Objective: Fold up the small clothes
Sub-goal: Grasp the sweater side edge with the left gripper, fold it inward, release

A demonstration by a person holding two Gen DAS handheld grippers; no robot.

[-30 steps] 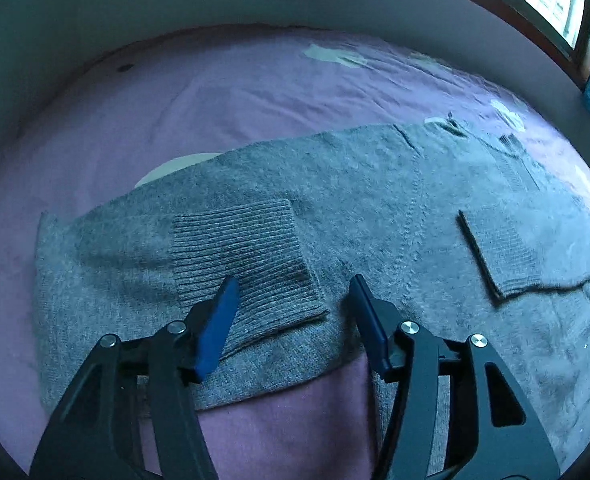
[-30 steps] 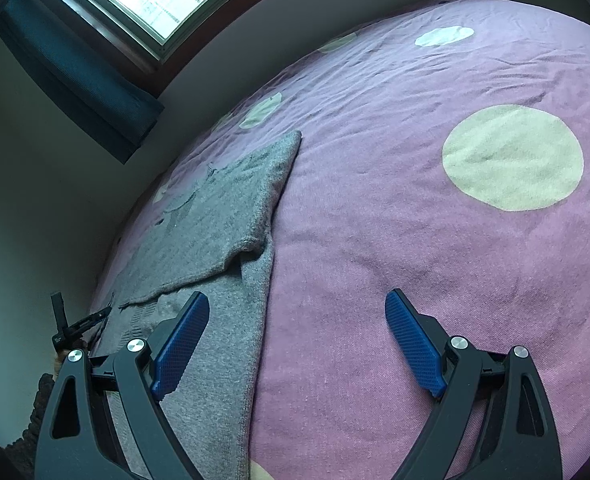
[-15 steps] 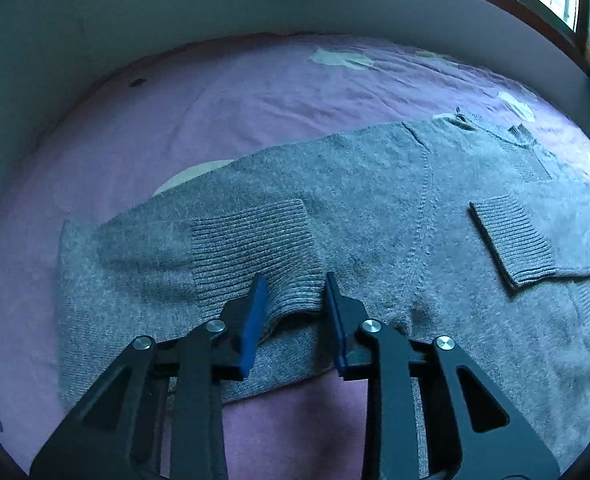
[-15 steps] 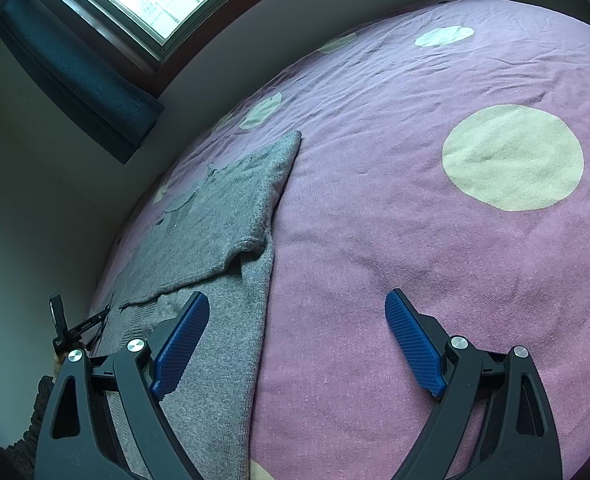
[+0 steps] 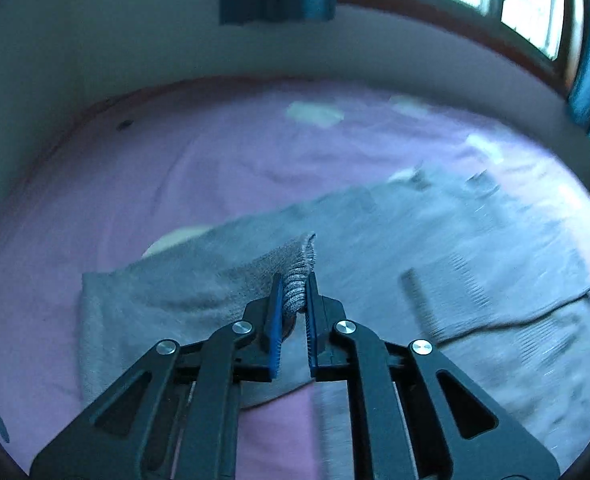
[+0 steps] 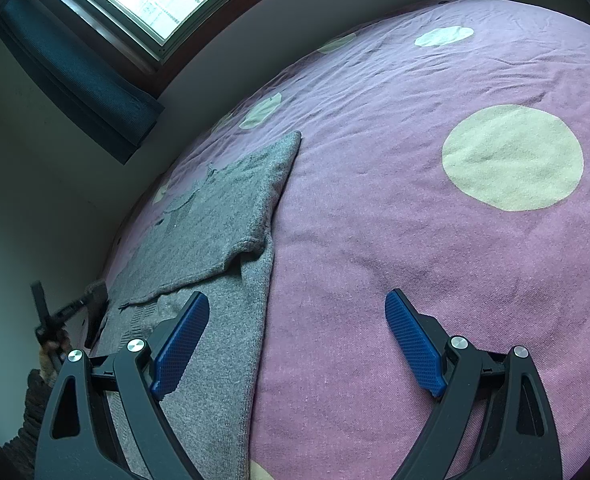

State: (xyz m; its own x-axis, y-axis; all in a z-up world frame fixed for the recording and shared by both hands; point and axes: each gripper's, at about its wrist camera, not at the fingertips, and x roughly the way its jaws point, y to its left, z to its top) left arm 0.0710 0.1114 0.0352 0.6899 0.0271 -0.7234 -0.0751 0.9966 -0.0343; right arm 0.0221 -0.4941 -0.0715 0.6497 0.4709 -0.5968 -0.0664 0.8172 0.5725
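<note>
Left gripper (image 5: 295, 300): blue pads pressed nearly together, pinching the ribbed cuff (image 5: 299, 276) of the grey sweater's (image 5: 435, 232) near sleeve; the cuff is bunched upright between the pads and lifted off the body of the garment. Sweater lies spread flat on the purple bedcover (image 5: 175, 168), collar toward the window side, second cuff (image 5: 443, 292) folded across its chest to the right. View blurred.

Right gripper (image 6: 295, 340): jaws spread wide, holding nothing. Left pad (image 6: 181, 344) hangs over the sweater's edge, right pad over bare bedcover near a cream dot (image 6: 513, 158). Blue curtain (image 6: 75, 64) and window beyond.
</note>
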